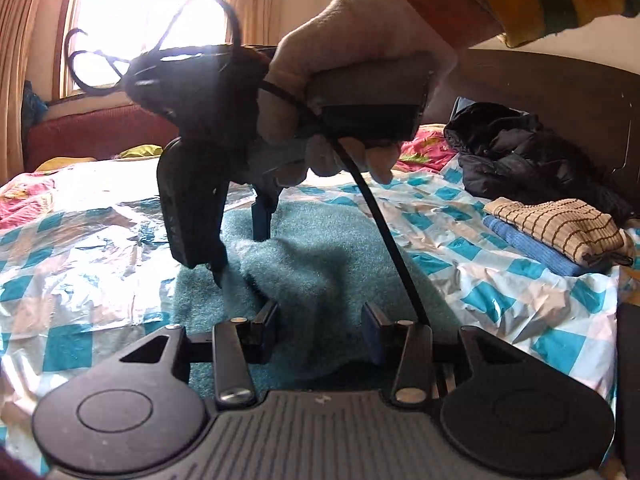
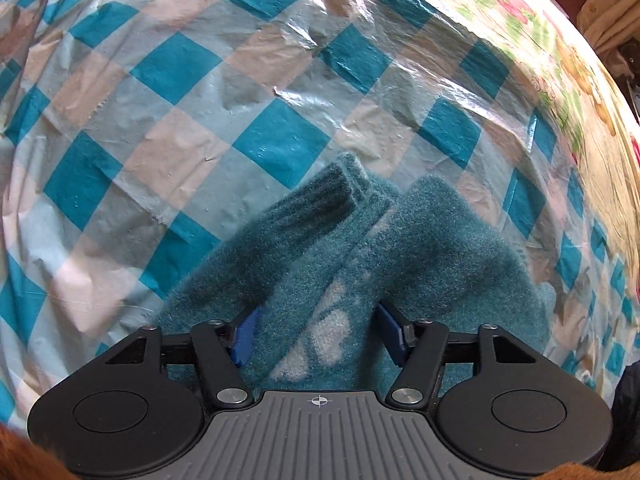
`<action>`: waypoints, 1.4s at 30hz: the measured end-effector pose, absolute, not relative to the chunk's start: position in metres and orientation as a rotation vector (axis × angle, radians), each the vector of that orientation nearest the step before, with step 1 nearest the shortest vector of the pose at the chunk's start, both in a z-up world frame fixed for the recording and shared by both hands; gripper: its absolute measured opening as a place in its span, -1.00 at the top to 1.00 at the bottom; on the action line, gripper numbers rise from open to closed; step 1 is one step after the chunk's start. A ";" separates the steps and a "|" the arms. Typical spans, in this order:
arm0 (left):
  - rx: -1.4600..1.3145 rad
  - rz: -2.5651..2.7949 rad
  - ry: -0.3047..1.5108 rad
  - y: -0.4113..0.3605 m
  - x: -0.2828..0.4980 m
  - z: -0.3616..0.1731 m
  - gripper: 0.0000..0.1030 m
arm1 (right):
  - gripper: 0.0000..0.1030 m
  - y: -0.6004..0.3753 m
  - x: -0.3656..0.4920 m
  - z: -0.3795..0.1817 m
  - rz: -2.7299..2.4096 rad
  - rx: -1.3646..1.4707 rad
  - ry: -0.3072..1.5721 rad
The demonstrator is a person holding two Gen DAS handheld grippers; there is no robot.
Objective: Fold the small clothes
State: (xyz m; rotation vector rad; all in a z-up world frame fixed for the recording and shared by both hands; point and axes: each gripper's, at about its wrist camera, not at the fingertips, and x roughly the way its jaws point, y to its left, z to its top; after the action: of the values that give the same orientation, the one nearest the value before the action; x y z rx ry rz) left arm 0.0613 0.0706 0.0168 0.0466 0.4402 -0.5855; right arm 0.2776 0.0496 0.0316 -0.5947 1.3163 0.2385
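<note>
A fuzzy teal sweater [image 1: 320,248] lies on the checked plastic sheet [image 1: 500,280]. My left gripper [image 1: 320,330] sits low at its near side, and a raised hump of the cloth runs in between its pads, which hold it. A gloved hand [image 1: 352,40] holds my right gripper [image 1: 240,256] pointing steeply down, fingertips on the sweater's left part. In the right wrist view the sweater [image 2: 440,248], with a white pattern and a ribbed cuff [image 2: 332,188], fills the space between the right gripper's [image 2: 318,334] blue pads [image 2: 390,332]. Their faces still show, not pressed in.
Folded cloths, a checked beige one [image 1: 560,228] on a blue one [image 1: 532,248], are stacked at the right. A black jacket [image 1: 520,152] lies behind them by the dark headboard [image 1: 560,84]. A floral bedsheet [image 2: 560,92] shows beyond the plastic sheet [image 2: 180,128].
</note>
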 end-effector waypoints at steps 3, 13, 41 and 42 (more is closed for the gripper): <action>0.029 -0.617 0.420 0.070 0.058 0.018 0.09 | 0.21 0.027 0.272 0.052 0.244 -0.478 1.310; -0.007 -0.571 0.379 0.069 0.049 0.033 0.66 | 0.50 -0.038 0.245 0.090 0.277 -0.093 1.179; -0.321 -0.387 0.483 0.148 0.061 0.036 0.37 | -0.16 0.017 0.229 0.085 0.310 -0.180 1.026; -0.284 -0.392 0.488 0.139 0.060 0.037 0.23 | -0.19 0.023 0.231 0.080 0.310 -0.205 1.054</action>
State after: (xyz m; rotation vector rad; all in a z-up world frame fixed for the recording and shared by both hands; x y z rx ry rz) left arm 0.0602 0.1388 0.0365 -0.2839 0.4879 -0.3916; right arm 0.2309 0.0228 0.0796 -0.2052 1.0541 0.3105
